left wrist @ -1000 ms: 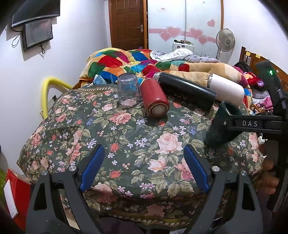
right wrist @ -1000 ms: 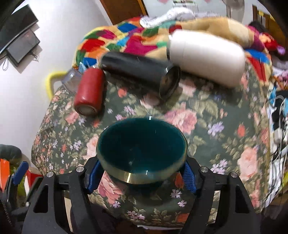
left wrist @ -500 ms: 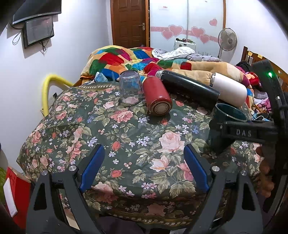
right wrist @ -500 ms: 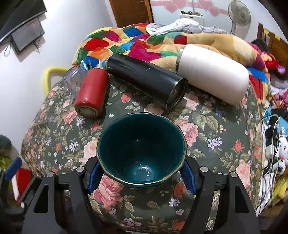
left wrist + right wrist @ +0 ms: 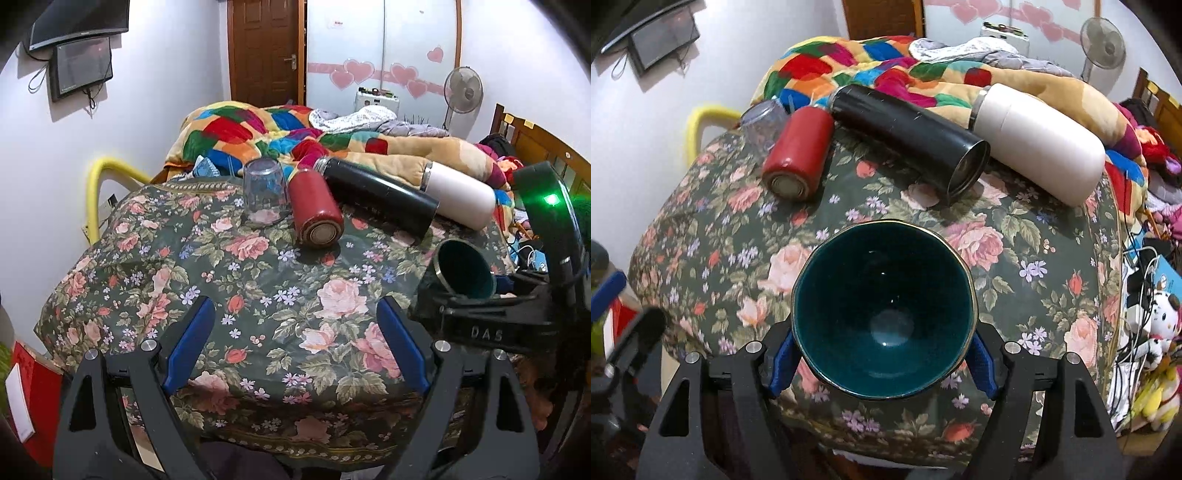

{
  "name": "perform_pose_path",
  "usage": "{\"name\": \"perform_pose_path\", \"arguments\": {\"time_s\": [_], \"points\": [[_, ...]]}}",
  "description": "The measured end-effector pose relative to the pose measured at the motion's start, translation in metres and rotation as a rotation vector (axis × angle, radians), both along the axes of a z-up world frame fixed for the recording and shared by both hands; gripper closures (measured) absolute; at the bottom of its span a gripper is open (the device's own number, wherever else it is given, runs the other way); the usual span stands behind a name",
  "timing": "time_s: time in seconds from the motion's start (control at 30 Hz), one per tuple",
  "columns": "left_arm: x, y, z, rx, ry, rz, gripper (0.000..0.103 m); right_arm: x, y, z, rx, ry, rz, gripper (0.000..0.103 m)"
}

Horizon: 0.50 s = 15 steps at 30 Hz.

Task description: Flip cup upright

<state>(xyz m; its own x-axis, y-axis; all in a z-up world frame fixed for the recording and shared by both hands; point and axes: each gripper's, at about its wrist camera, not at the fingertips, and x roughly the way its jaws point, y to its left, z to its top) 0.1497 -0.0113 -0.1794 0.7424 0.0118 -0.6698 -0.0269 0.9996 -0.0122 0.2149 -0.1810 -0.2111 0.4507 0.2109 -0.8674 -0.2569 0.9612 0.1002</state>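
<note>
cup dark teal, clamped by right gripper, above floral tablecloth near edge | mouth tilted toward camera, likely mid-flip | left gripper spread, empty, idle

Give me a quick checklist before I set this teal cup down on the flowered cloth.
1. Right gripper shut on the teal cup: ok.
2. Cup mouth fully up: not ok, it tilts toward the camera.
3. Bare flowered cloth ahead of the cup: ok.
4. Black flask lying apart from the cup: ok.
5. Left gripper open, holding nothing: ok.
6. Cup base touching the cloth: cannot tell.
</note>
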Motion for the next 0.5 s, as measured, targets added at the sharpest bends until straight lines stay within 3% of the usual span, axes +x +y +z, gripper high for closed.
{"name": "perform_pose_path", "arguments": {"time_s": [0.27,0.5], "points": [[-0.020,-0.006,0.023,-0.012,-0.045,-0.011,0.014,-0.018,-0.010,0.022,0.052,-0.033,0.001,0.027],[-0.049,-0.018,0.072,-0.016,-0.173,-0.038,0.014,-0.060,-0.031,0.086,0.089,-0.233,-0.023,0.027]]}}
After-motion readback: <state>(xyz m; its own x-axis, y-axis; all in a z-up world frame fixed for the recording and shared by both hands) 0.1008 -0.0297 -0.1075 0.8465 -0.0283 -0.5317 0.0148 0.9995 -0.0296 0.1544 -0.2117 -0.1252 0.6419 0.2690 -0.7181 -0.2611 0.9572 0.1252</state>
